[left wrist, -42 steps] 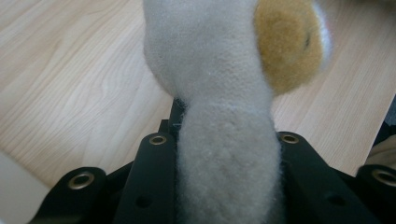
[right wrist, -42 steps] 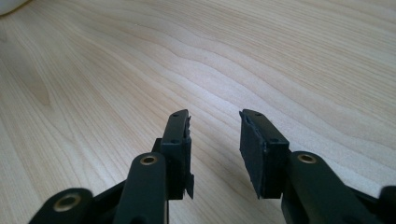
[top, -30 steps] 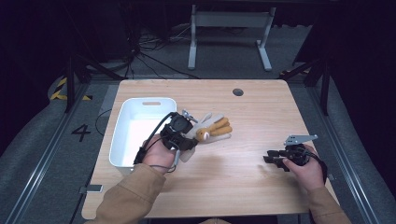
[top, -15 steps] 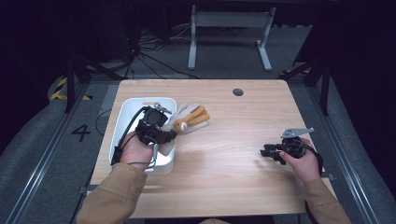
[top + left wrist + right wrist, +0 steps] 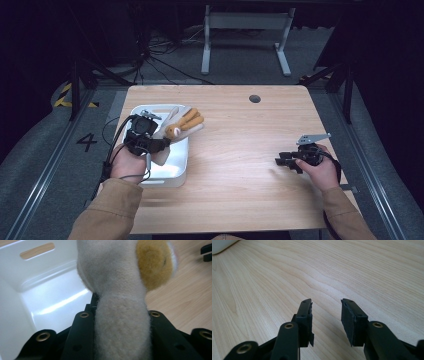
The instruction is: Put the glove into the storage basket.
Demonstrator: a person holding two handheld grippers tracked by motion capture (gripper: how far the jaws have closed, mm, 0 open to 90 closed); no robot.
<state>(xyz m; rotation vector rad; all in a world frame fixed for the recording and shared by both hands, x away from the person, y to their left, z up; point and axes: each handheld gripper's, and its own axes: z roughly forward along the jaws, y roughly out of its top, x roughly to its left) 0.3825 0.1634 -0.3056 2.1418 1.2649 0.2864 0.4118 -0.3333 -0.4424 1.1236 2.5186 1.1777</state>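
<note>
A cream and tan plush toy (image 5: 176, 129) hangs over the white bin (image 5: 146, 174) at the table's left, with my left gripper (image 5: 159, 145) shut on its pale lower part. In the left gripper view the plush toy (image 5: 120, 315) is squeezed between the black jaws, and the white bin (image 5: 45, 302) lies right beneath it. My right gripper (image 5: 281, 161) rests low over the wood near the table's right side, open. In the right gripper view nothing lies between the right gripper (image 5: 326, 315) jaws, just bare wood.
The wooden table (image 5: 240, 150) has a round cable hole (image 5: 255, 98) near its far edge. A corner of the white bin (image 5: 222, 246) shows at the top left of the right gripper view. A metal stand (image 5: 245, 30) sits on the floor beyond the table.
My left gripper has carried the plush toy leftward from the middle of the table to above the white bin. The right gripper has stayed nearly in place.
</note>
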